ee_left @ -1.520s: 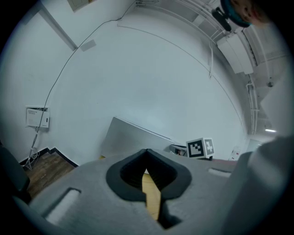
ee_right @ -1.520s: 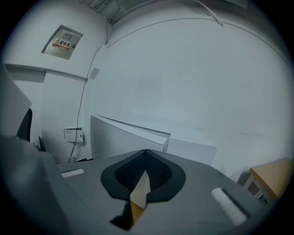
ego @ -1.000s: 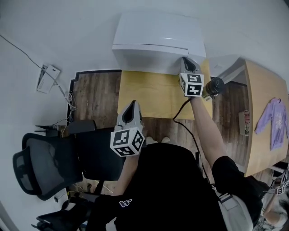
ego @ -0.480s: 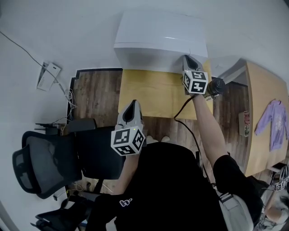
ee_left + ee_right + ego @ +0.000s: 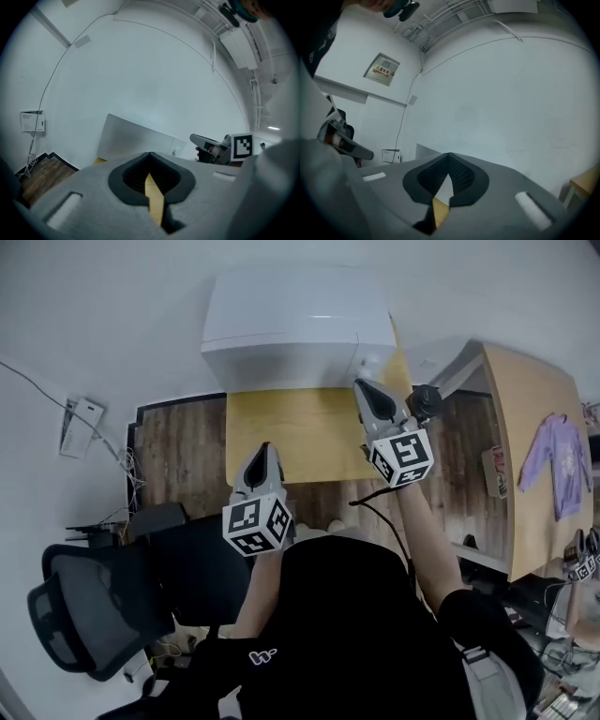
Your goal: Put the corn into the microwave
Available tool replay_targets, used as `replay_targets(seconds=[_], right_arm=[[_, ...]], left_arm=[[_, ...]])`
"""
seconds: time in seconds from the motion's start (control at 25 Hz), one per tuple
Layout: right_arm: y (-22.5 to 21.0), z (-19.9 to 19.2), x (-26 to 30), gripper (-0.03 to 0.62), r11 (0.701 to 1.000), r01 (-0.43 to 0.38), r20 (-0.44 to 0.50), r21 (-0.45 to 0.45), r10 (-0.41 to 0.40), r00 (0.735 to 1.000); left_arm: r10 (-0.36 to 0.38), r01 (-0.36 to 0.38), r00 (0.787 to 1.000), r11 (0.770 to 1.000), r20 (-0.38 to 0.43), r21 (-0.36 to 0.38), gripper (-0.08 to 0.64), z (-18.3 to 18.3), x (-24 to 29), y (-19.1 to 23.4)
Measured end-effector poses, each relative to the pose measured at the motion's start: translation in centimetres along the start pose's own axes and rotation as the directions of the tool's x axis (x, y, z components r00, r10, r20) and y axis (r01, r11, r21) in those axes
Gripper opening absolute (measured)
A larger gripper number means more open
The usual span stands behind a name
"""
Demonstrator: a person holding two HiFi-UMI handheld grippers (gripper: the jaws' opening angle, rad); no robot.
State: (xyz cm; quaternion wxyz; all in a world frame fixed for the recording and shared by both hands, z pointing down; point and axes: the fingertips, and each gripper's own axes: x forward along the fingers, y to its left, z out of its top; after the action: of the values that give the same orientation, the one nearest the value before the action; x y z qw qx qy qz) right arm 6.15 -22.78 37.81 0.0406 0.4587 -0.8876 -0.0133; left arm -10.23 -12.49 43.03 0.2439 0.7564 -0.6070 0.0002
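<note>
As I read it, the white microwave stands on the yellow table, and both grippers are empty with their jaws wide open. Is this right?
Not the jaws: the left gripper and the right gripper are both shut, as each gripper view shows. Both are empty, and the white microwave does stand on the yellow table.

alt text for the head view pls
Seen from above, a person in black holds two shut, empty tongs over a yellow table: the left tongs near its front edge, the right tongs by the white microwave at the back. A black office chair stands lower left.
</note>
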Motion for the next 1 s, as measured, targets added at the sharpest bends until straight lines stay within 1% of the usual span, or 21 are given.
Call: replay_targets(seconds=[0.08, 0.12, 0.16, 0.24, 0.32, 0.4, 0.48, 0.6, 1.0], right_arm=[[1.9, 0.4, -1.6, 0.008, 1.000, -0.014, 0.008, -0.004, 0.014, 1.000], [2.5, 0.5, -2.5, 0.006, 1.000, -0.004, 0.012, 0.013, 0.004, 1.000], [2.8, 0.5, -3.4, 0.008, 0.999, 0.015, 0.015, 0.040, -0.016, 1.000], [2.7, -0.2, -5.4, 0.008, 0.993, 0.080, 0.002, 0.091, -0.080, 0.997], [2.2, -1.4, -7.2, 0.008, 0.982, 0.154, -0.039, 0.109, -0.151, 0.988], [2.1, -2.5, -8.5, 0.008, 0.975, 0.187, -0.066, 0.123, -0.180, 0.981], [2.1, -2.9, -9.2, 0.008, 0.973, 0.185, -0.071, 0.136, -0.177, 0.982], [2.1, -3.0, -9.6, 0.006, 0.976, 0.176, -0.074, 0.131, -0.167, 0.983], [2.7, -2.5, -9.8, 0.008, 0.981, 0.154, -0.062, 0.119, -0.148, 0.987]], left_arm=[[-0.032, 0.032, 0.999, 0.999, -0.006, 0.017, 0.002, 0.1, 0.7, -1.2], [-0.049, 0.049, 0.999, 0.998, -0.004, 0.030, 0.002, 0.2, 1.0, -2.0], [-0.065, 0.065, 0.998, 0.997, -0.001, 0.047, 0.002, 0.4, 1.3, -2.9], [-0.095, 0.094, 0.995, 0.992, 0.009, 0.088, 0.002, 0.6, 1.8, -4.6], [-0.117, 0.114, 0.993, 0.986, 0.018, 0.120, 0.002, 0.6, 2.1, -6.2], [-0.134, 0.130, 0.991, 0.982, 0.022, 0.134, 0.002, 0.3, 2.2, -7.3], [-0.151, 0.147, 0.988, 0.979, 0.018, 0.139, 0.002, 0.0, 2.1, -8.2], [-0.160, 0.157, 0.987, 0.977, 0.008, 0.144, 0.002, -0.4, 2.0, -8.8], [-0.149, 0.145, 0.989, 0.977, 0.017, 0.156, 0.002, -0.5, 1.4, -9.0]])
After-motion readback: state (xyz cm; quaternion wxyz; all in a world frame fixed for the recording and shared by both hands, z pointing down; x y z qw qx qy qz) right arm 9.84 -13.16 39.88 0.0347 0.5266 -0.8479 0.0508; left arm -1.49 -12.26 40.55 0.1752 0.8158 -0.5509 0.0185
